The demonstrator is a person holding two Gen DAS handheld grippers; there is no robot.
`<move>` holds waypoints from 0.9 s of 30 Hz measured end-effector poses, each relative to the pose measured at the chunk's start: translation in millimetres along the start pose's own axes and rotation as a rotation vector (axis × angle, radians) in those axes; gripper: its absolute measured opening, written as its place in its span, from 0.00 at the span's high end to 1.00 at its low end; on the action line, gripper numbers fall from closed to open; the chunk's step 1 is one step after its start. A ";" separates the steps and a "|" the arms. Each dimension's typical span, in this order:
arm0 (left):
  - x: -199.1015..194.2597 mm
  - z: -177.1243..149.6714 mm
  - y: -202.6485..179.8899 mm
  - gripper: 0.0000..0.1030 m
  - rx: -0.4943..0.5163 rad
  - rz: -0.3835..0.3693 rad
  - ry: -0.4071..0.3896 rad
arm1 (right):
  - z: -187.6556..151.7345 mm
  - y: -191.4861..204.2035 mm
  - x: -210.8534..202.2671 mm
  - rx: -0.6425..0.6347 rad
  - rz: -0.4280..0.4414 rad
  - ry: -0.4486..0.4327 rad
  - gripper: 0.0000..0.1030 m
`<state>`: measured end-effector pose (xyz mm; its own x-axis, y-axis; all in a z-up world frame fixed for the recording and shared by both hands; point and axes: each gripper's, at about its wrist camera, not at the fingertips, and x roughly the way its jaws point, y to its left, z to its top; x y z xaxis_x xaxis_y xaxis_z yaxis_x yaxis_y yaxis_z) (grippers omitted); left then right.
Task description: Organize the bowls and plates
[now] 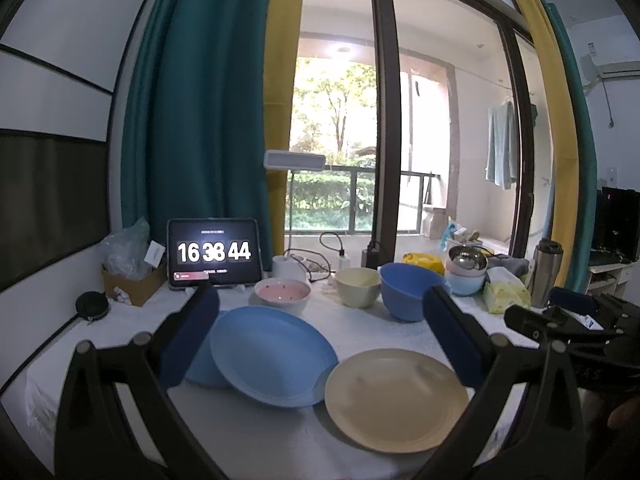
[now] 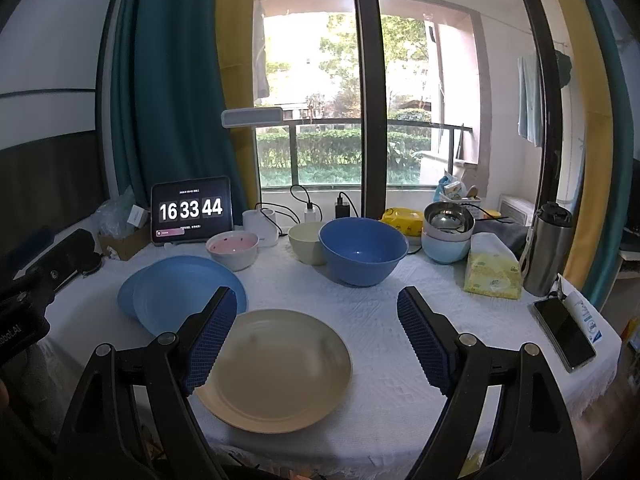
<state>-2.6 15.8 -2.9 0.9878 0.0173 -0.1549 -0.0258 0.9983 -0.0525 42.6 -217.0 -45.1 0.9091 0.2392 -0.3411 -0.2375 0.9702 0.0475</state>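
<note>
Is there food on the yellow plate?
No, the yellow plate lies bare on the white tablecloth, with nothing on it.

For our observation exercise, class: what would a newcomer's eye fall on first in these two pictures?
Probably the bright window behind the table, and the tablet clock glowing at back left. Next come the dishes on the white tablecloth: a beige plate in front between the open right gripper fingers, stacked blue plates to its left, and a big blue bowl behind.
</note>
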 end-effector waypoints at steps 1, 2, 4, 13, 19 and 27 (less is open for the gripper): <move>0.2 0.2 0.1 0.00 0.000 0.000 0.001 | -0.2 0.0 -0.2 -0.001 0.000 0.000 0.17; 0.3 0.1 0.2 0.00 0.000 0.000 0.002 | -0.2 -0.3 -0.2 -0.001 0.000 0.001 0.17; 0.1 0.0 0.4 0.00 -0.001 -0.001 0.002 | -0.2 -0.1 -0.1 0.000 -0.001 0.002 0.17; 0.4 0.5 1.6 0.00 -0.005 0.002 0.003 | 0.3 0.2 3.5 0.006 -0.016 0.016 0.17; 0.1 1.0 3.3 0.00 -0.006 0.002 0.003 | 0.7 0.0 5.1 0.010 -0.022 0.024 0.17; -0.6 -0.1 1.9 0.00 -0.005 0.001 0.005 | 0.3 -2.0 5.4 0.015 -0.024 0.027 0.17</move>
<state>-3.2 17.6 -3.0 0.9869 0.0178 -0.1603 -0.0274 0.9980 -0.0578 48.1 -217.6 -46.8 0.9048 0.2152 -0.3675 -0.2107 0.9761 0.0528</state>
